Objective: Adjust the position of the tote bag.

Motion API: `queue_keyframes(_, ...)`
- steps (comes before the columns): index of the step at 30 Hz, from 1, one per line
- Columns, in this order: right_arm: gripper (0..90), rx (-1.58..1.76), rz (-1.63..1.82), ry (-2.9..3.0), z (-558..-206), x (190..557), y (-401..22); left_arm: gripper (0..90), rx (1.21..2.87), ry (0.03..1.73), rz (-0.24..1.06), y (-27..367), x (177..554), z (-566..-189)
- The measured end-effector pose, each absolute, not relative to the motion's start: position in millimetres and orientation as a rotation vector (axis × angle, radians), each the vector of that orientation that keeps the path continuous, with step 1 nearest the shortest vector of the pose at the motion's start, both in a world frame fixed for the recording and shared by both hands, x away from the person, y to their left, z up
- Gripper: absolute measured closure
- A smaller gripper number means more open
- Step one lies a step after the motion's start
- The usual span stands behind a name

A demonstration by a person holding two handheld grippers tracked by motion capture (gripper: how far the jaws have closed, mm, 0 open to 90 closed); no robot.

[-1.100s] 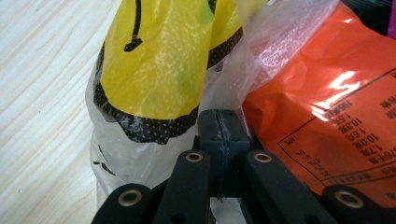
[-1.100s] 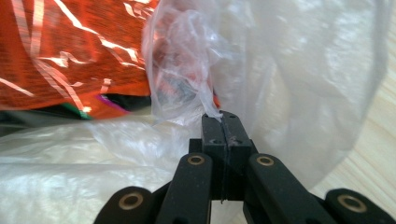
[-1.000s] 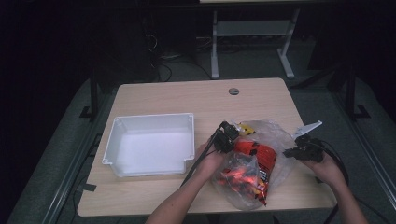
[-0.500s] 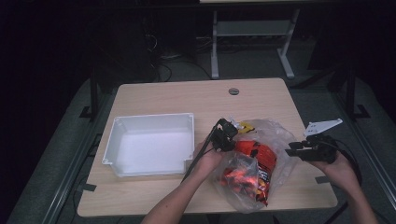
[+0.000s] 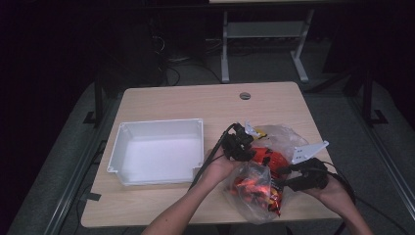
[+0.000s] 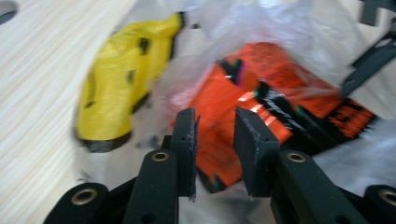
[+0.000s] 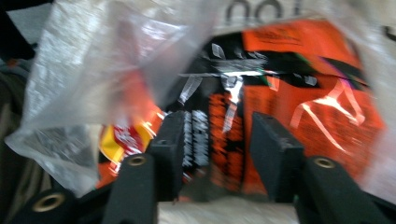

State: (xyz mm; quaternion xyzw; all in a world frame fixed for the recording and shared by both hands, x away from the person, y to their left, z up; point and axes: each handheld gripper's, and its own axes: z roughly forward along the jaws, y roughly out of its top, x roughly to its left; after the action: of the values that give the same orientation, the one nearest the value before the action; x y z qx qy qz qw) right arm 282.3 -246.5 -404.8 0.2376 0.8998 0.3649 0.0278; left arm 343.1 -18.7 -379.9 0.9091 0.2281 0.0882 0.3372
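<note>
1. Snack packets (image 5: 257, 188), orange ones, lie inside a clear plastic bag (image 5: 254, 205) at the near right of the worktop (image 5: 195, 98).
2. Right gripper (image 5: 286, 177) now sits low against the bag's right side, its grey plate (image 5: 307, 151) dropped from where it hung out to the right half a second ago. In the right gripper view its fingers (image 7: 170, 140) stand parted, gripping nothing, with an orange packet (image 7: 299, 88) just ahead.
3. Left gripper (image 5: 243, 139) holds its place at the bag's far edge, fingers (image 6: 184, 140) parted around film, beside a yellow packet (image 6: 116, 74).
4. White tray (image 5: 117, 147), empty, waits to the left; judging by this, unpacking into it looks about to start.
</note>
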Motion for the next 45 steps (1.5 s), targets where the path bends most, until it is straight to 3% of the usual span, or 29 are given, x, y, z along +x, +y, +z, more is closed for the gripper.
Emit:
queue_keyframes(6,37.4,0.743,1.107,2.759,-410,281,-232,68.2,2.405,0.511,0.156,-21,330,-387)
queue_keyframes(17,39.2,0.815,1.027,2.738,-419,298,-227,65.6,2.406,0.457,0.068,-11,322,-386)
queue_keyframes(24,39.0,0.838,1.027,2.732,-418,309,-228,66.6,2.454,0.406,0.110,3,312,-386)
queue_keyframes(37,27.3,0.710,1.054,2.706,-405,283,-205,66.5,2.482,0.442,0.127,22,300,-398)
queue_keyframes(45,25.6,0.674,0.973,2.728,-413,284,-193,64.5,2.495,0.478,0.105,31,295,-404)
